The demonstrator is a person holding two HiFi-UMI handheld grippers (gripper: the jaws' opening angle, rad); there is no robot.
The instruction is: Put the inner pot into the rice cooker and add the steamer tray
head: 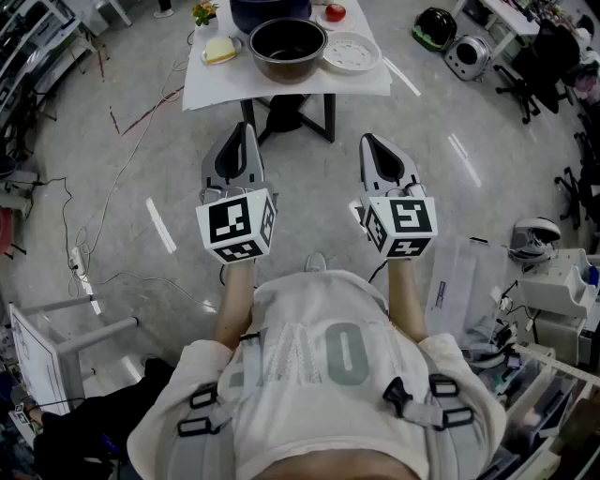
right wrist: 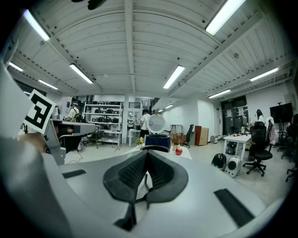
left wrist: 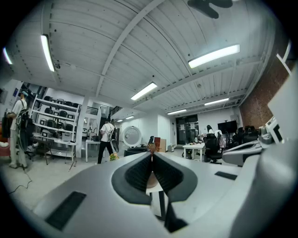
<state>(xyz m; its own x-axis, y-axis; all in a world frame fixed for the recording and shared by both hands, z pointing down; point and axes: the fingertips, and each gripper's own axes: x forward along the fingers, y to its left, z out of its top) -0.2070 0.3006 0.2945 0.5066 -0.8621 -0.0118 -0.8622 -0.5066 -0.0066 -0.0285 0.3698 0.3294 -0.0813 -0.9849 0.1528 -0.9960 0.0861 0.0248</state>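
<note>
In the head view a dark inner pot [head: 288, 45] stands on the white table [head: 281, 86], with a white steamer tray [head: 352, 52] to its right. Behind them, at the top edge, is the dark blue rice cooker [head: 270, 11]; the right gripper view shows the rice cooker [right wrist: 156, 141] with its round white lid raised. Both grippers are held level in front of the person's chest, well short of the table. My left gripper [head: 246, 129] is shut with nothing in it. My right gripper [head: 367, 141] is shut and empty too.
On the table also lie a yellow block on a plate [head: 220, 52], a red apple [head: 335, 12] and a small plant [head: 203, 12]. Cables run over the floor at the left [head: 103, 216]. Two helmet-like objects [head: 452, 42] sit at the upper right. Office chairs [head: 539, 66] stand far right.
</note>
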